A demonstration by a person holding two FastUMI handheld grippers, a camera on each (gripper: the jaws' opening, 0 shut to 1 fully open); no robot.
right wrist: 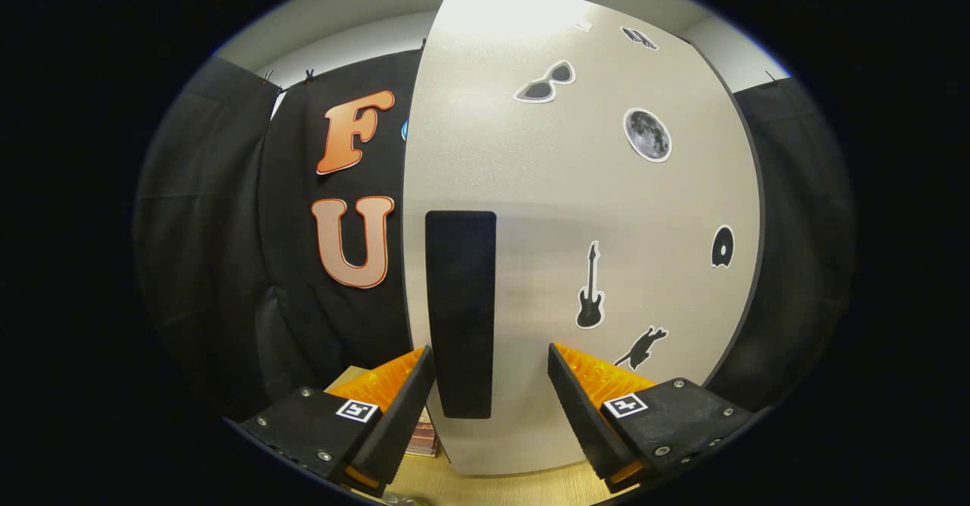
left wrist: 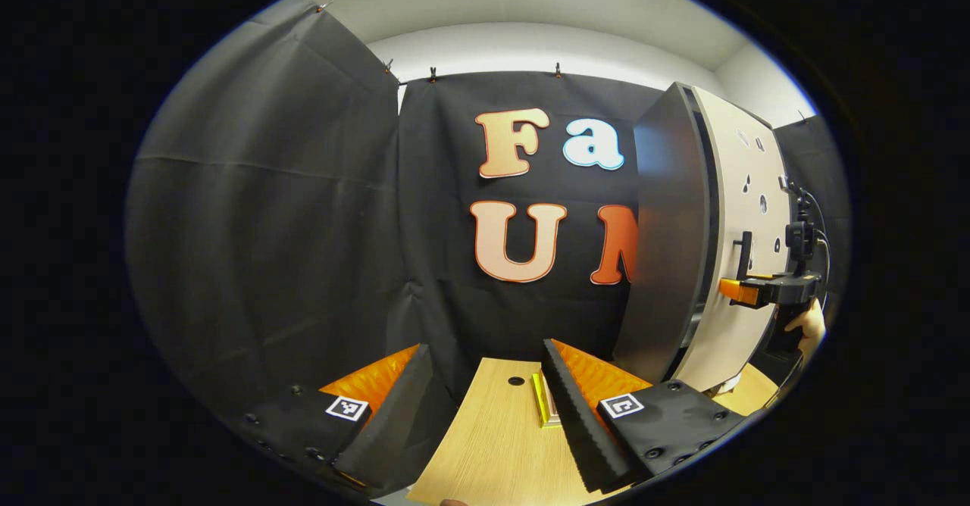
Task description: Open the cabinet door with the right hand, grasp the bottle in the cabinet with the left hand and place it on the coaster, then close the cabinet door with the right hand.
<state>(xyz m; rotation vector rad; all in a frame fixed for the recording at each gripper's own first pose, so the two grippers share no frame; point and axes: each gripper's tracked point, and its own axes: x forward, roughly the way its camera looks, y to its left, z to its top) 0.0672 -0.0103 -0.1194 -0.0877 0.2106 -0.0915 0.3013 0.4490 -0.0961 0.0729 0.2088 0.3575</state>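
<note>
Right gripper [right wrist: 491,392] jaws, spread wide, straddle the handle [right wrist: 460,313] of the closed cabinet door [right wrist: 576,210] without touching; left gripper [left wrist: 489,407] jaws released above the surface [left wrist: 492,438], coaster [left wrist: 544,400] between them

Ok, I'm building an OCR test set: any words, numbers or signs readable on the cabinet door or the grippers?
Cabinet door: none; its stickers are pictures only, no lettering.
Right gripper: square coded markers, no words.
Left gripper: the same.
</note>
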